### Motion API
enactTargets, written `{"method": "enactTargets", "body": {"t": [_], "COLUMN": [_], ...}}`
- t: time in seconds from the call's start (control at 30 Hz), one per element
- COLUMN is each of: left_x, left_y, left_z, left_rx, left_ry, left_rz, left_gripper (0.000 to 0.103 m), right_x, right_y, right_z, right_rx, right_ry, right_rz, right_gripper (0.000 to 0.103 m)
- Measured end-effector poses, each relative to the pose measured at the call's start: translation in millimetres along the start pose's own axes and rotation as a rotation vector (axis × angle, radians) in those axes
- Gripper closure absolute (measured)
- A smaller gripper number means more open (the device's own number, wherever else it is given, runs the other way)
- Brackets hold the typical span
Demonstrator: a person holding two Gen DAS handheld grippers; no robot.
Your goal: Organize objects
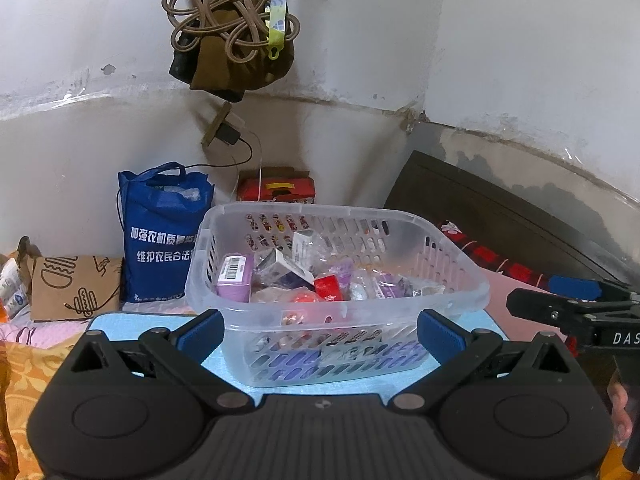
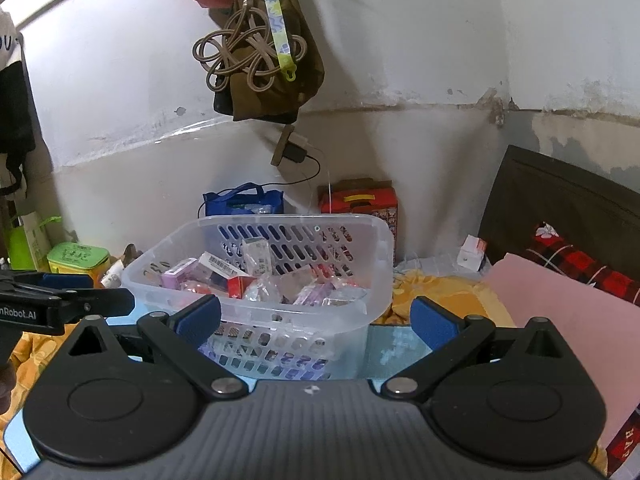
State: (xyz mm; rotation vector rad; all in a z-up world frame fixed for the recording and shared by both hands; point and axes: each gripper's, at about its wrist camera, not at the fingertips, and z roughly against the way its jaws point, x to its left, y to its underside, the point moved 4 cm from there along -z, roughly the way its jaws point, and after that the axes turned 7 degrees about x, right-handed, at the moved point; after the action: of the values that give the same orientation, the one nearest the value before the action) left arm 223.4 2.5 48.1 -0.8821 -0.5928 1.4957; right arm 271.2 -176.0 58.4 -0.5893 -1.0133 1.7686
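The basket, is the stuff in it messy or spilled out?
Messy, not spilled. The clear basket sits level on the blue mat, but the small boxes and packets inside lie jumbled and tilted, like the purple barcode box and red box.

Black hand-held gripper (image 1: 322, 334), blue pads (image 1: 202, 330), silver pivot screws.

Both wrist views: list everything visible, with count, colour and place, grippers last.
basket: one, clear plastic, on the blue mat, full of small packets
blue mat: one, under the basket
tote bag: one, blue, against the wall
red box: one, behind the basket
paper bag: one, brown, left of the tote
green tin: one, far left
pink sheet: one, right
left gripper: open, before the basket
right gripper: open, empty
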Motion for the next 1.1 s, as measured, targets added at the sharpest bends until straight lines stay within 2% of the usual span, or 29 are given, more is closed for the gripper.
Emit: {"method": "enactTargets", "body": {"t": [0.37, 1.1], "left_x": [-1.1, 0.5], "left_y": [0.2, -0.1], "left_z": [-7.8, -8.1], "left_rx": [0.007, 0.008], "left_ry": [0.006, 0.004], "left_rz": [-0.009, -0.013], "left_gripper": [0.000, 0.000], "right_x": [9.2, 9.3], "right_y": [1.8, 7.1], "right_z": [-3.0, -5.8], "right_rx": [-0.009, 0.003], "right_ry": [-0.004, -0.003], "right_rz": [0.038, 0.027], "right_gripper": [0.000, 0.000]}}
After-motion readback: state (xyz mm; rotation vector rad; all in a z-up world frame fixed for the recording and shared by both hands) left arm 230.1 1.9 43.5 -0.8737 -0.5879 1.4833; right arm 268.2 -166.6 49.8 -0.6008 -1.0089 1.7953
